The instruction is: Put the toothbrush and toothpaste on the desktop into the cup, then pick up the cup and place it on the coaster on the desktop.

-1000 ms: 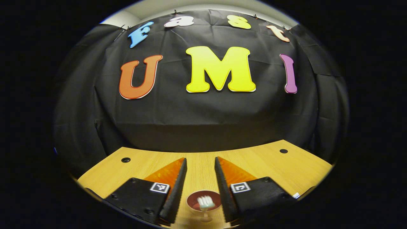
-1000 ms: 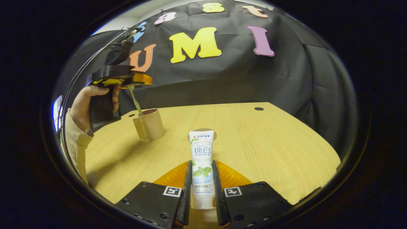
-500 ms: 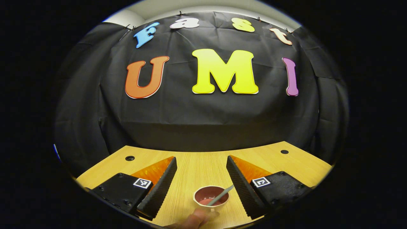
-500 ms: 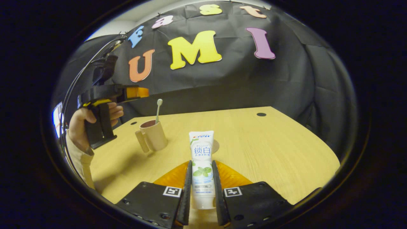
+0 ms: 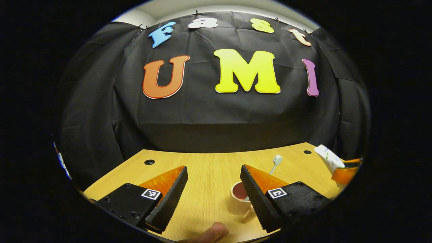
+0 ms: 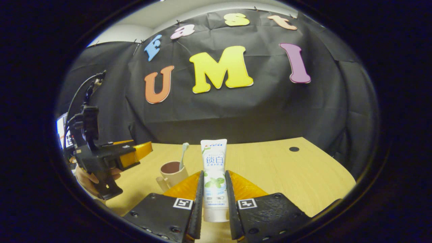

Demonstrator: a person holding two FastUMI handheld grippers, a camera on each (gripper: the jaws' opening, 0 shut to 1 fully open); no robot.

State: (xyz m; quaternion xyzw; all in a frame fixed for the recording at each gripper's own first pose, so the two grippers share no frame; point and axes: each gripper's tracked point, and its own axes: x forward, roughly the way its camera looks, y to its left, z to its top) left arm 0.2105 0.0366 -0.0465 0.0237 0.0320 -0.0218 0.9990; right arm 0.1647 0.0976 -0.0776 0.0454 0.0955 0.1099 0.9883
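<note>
1. Risk: the white plastic toothpaste tube w/ green leaf print [image 6: 214,175], clamped by both fingers of the right gripper [image 6: 214,202], may be caught on the rim or tip the cup if lowered off-centre.
2. The beige handled ceramic cup [image 6: 172,172], at 10 o'clock of the tube, is seen w/ the pale long-handled toothbrush [image 6: 183,155] leaning inside.
3. The left gripper [image 5: 212,192] is spread wide, nothing held; the cup is at approx 4 o'clock beside its finger.
4. The light wooden desktop [image 6: 270,168] is visible; the coaster isn't made out.

Your cup [image 6: 172,171] is cream-beige outside and dull reddish-brown inside — the toothbrush [image 6: 183,154] in it is pale, with a light green-white head. Your toothpaste [image 6: 214,175] tube is white with blue print and green leaves. The desktop [image 6: 287,168] shows light yellow wood grain — with small black round holes.
</note>
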